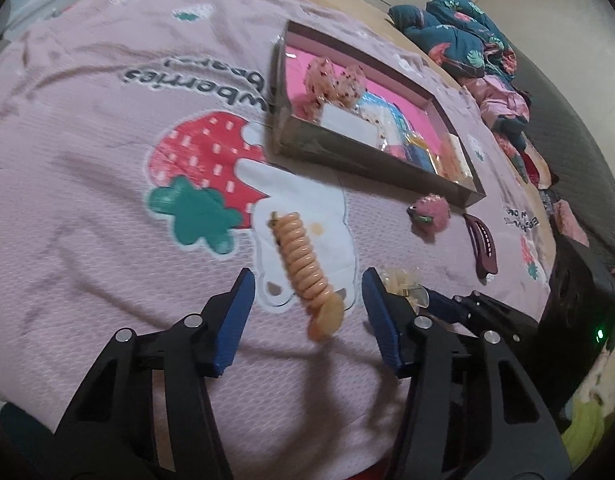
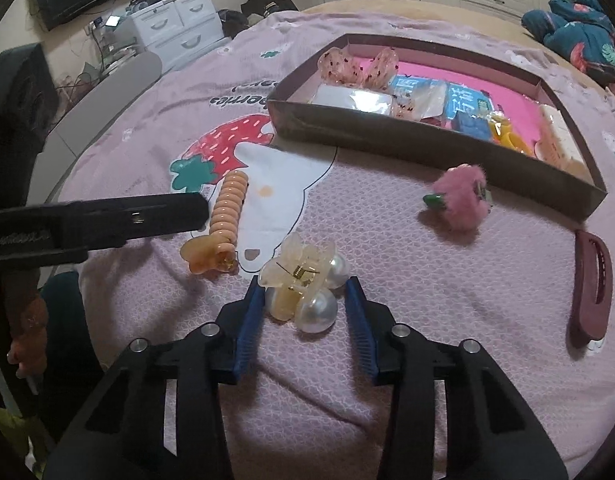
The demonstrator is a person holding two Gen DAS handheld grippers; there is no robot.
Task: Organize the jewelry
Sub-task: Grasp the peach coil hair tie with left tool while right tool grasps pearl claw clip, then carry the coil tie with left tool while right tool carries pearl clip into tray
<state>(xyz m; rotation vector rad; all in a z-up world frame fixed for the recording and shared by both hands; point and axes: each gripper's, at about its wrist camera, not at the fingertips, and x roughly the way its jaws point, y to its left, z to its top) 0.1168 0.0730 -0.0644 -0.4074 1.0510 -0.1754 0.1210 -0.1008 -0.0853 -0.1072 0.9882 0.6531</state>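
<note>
Claw (image 2: 305,292) straddles translucent pearl clip (image 2: 301,284).

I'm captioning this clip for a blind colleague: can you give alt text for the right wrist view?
The right gripper straddles a translucent pearl claw clip on a pink bedspread, blue pads close to its sides. An orange spiral clip lies left, a fluffy pink clip and maroon clip right, before a filled shallow box.
</note>
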